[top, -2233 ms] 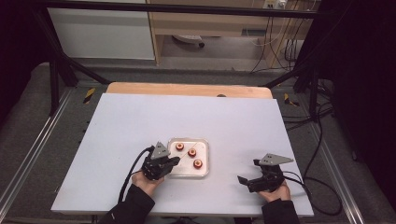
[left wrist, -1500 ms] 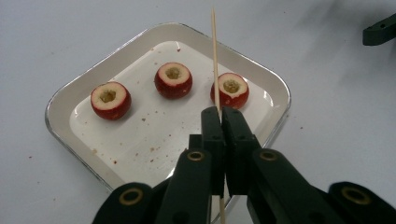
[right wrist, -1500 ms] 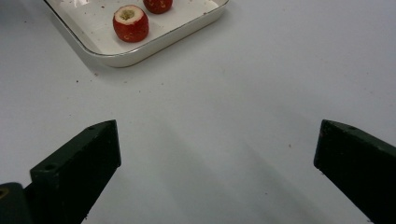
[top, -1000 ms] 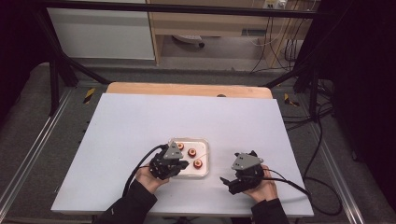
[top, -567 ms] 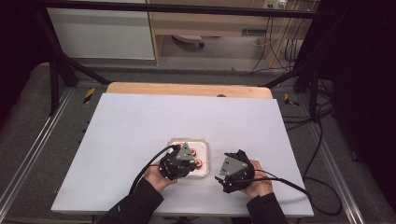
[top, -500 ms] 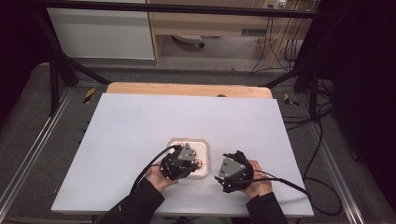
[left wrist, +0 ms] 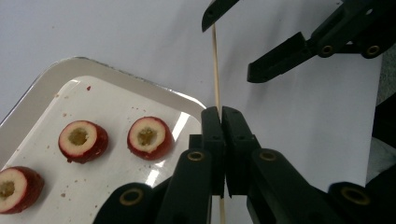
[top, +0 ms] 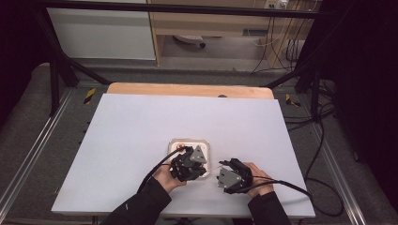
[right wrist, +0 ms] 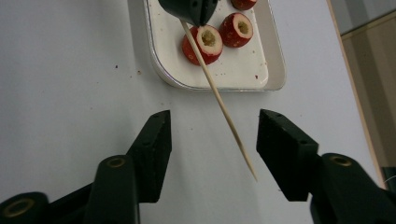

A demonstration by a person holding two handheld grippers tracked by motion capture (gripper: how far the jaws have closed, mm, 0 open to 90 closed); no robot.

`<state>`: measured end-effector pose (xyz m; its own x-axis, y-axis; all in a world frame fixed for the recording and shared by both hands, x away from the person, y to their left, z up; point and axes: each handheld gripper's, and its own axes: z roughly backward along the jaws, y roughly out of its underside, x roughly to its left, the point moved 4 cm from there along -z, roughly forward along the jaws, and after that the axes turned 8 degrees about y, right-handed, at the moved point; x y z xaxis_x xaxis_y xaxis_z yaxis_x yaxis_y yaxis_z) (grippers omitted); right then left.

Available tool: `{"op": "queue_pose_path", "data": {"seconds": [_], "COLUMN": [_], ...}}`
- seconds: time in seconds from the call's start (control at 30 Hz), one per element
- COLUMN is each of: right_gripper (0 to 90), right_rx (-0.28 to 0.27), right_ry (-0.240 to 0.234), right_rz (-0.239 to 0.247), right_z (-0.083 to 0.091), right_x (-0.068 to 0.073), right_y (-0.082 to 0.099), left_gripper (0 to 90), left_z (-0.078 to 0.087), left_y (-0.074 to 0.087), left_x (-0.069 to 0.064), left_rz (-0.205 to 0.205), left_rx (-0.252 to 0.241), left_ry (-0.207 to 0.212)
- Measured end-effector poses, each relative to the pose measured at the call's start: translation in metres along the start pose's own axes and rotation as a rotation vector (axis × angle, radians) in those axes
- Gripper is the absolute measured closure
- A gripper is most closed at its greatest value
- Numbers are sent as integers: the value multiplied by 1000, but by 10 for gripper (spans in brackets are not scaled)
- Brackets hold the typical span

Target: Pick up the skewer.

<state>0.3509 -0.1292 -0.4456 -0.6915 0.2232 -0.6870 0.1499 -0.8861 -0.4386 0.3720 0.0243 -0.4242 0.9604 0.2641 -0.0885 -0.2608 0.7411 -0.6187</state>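
Wooden and thin, the skewer (right wrist: 219, 100) was clamped between the shut jaws of the left gripper (left wrist: 223, 122), its free end reaching out over the white table (top: 141, 131) toward the right gripper (right wrist: 212, 140). That gripper's jaws had just been closing and stood half apart — one on each side of the skewer, neither pad touching it. In the high view both grippers sat close together near the table's front edge, the left gripper (top: 190, 161) over the front right corner of the white tray (top: 174, 143) and the right gripper (top: 230, 176) just beside the tray. On the tray (left wrist: 42, 98) lay cored red fruit pieces (left wrist: 150, 137) — pale inside, each with a hole through the middle.
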Motion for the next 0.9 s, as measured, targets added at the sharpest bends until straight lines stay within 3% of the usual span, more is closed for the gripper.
{"op": "queue_pose_path", "data": {"seconds": [0.07, 0.13, 0.27, 0.5, 0.7, 0.9], "right_gripper": [522, 572, 622, 736, 818, 878], "right_rx": [-3, -2, 2, -3, -1, 1], "right_ry": [-7, -8, 4, -20, -39, -33], "right_rz": [12, 59, 100, 215, 272, 299], "right_z": [0, 0, -1, -3, -4, -3], "right_x": [1, 2, 4, 8, 10, 10], "right_y": [0, 0, 2, 4, 4, 5], "left_gripper": [883, 884, 883, 884, 884, 883], "left_z": [-2, -5, -8, -13, -13, -15], "left_y": [-3, -6, -9, -10, -10, -9], "left_x": [-1, -4, -7, -9, -10, -12], "left_rz": [-12, -28, -32, -49, -56, -62], "left_rx": [11, 25, 26, 48, 53, 56], "left_ry": [2, 5, 10, 20, 27, 28]}}
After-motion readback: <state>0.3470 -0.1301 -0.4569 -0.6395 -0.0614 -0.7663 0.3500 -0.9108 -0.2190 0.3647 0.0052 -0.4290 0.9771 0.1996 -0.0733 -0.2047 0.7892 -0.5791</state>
